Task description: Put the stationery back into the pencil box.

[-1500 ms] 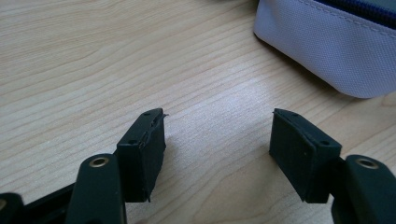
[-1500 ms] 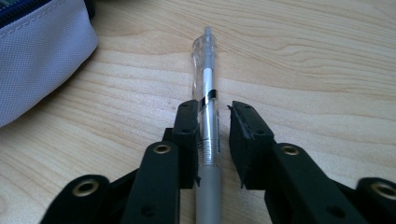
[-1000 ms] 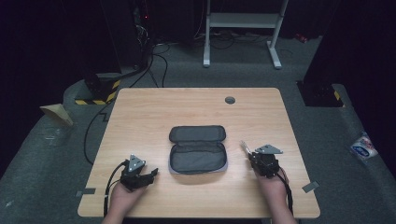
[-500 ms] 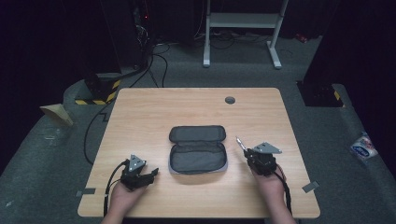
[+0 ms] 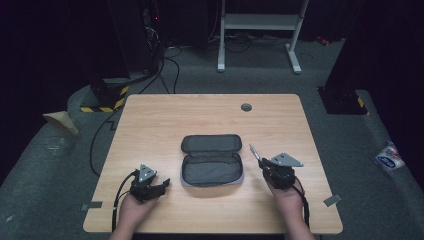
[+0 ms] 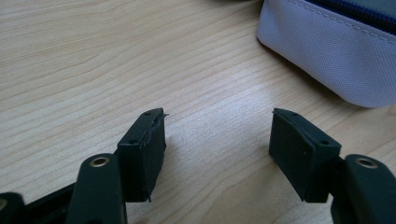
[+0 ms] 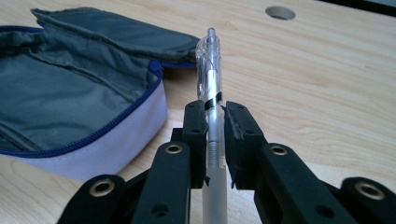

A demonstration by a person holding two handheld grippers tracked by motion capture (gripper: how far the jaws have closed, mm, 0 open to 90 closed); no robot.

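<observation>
Work in hand: putting a pen (image 7: 211, 88) into an open case (image 5: 212, 161), as I judge from the pen in the grip and the case lying unzipped.
Done so far: the case is open, its lid flap folded back toward the far side, and the pen is already picked up.
Right gripper (image 5: 257, 156): its jaws are clamped on the pen, about at the middle of the barrel; the clear end with the clip points forward, away from the hand.
Pen place: it is in the air at the right of the case, near its right edge but apart from it, not yet over the opening.
Case place: it lies flat at the middle of the table (image 5: 150, 120), between the two hands. In the right gripper view the grey lining looks empty, as far as I can see into it.
Left gripper (image 6: 218, 140): its jaws stand wide apart with nothing between them, low over the bare wood, near the left corner of the case but not touching it.
Left to do: to bring the pen over the opening, to lower it in and to let it go. Probably also to close the zipper, where the left gripper could hold the case steady.
Progress: I think about the middle; the grasp is made, the placing is not.
</observation>
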